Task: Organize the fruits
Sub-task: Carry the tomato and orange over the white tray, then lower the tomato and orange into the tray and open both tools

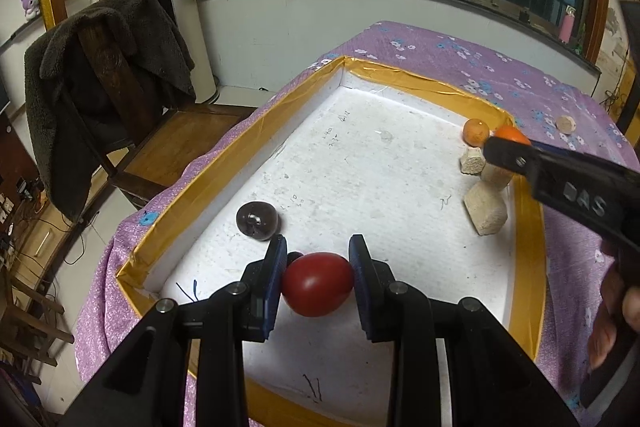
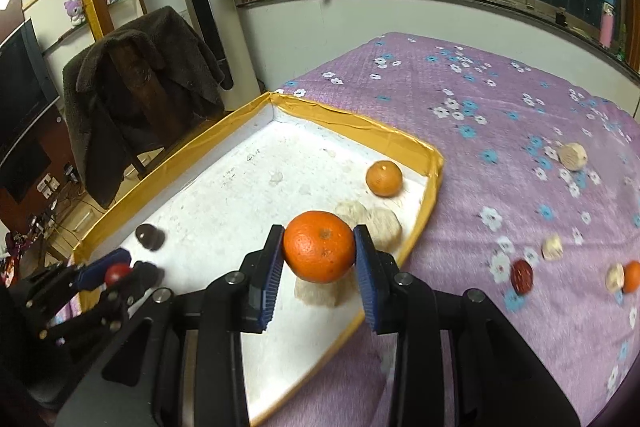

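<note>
Firstly, left wrist view. We log the left gripper (image 1: 318, 277) pinching a red fruit (image 1: 317, 284) between its blue pads, low over the white tray (image 1: 360, 163) near its 6 o'clock edge. A dark plum-like fruit (image 1: 257, 221) rests on the tray floor at 10 o'clock of the held fruit, close by. We judge that a careless set-down could knock it rolling. At 2 o'clock we list a small orange (image 1: 476, 132) and pale cork-like blocks (image 1: 485, 213) crowded in the far corner. Readable writing: raised letters "DAS" on the black arm of the right gripper (image 1: 505, 149); faint pen scribbles on the tray floor, illegible.

Next, right wrist view. We log the right gripper (image 2: 319, 255) clamped on a large orange (image 2: 319, 246), above the tray's right-hand rim. We judge that the round, smooth fruit could slip from the pads, or, once released among the blocks (image 2: 384, 223), roll against the small orange (image 2: 383, 178) or over the low rim onto the purple cloth (image 2: 500, 155). No writing reads here.
</note>
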Demonstrator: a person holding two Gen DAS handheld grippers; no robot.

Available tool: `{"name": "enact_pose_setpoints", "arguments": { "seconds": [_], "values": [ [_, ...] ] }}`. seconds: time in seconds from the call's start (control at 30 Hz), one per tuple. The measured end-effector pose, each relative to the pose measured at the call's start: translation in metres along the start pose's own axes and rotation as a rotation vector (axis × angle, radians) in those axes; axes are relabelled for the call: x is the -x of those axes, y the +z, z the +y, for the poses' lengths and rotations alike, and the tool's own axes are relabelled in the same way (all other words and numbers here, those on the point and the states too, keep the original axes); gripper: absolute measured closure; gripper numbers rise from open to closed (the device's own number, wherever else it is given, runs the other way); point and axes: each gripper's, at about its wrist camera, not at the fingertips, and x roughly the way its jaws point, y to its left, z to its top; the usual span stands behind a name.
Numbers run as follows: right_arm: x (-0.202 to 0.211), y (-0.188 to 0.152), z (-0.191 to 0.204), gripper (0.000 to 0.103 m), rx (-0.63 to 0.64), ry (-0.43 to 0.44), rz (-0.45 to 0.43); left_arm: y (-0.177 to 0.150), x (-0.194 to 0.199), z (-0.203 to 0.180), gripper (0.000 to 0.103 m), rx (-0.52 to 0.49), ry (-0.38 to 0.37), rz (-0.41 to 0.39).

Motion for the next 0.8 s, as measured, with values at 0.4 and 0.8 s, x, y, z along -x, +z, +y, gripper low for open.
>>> {"name": "enact_pose_setpoints", "arguments": {
  "seconds": [0.4,0.8],
  "values": [
    [-0.047,0.022,0.006,0.066,0.003,0.019,0.043,0.001,-0.006,0.003,0.071,0.009,0.025,0.017],
    [-0.058,0.025,0.011,0.066,0.016,0.025,0.058,0.001,-0.006,0.002,0.071,0.011,0.019,0.020]
  ]
}}
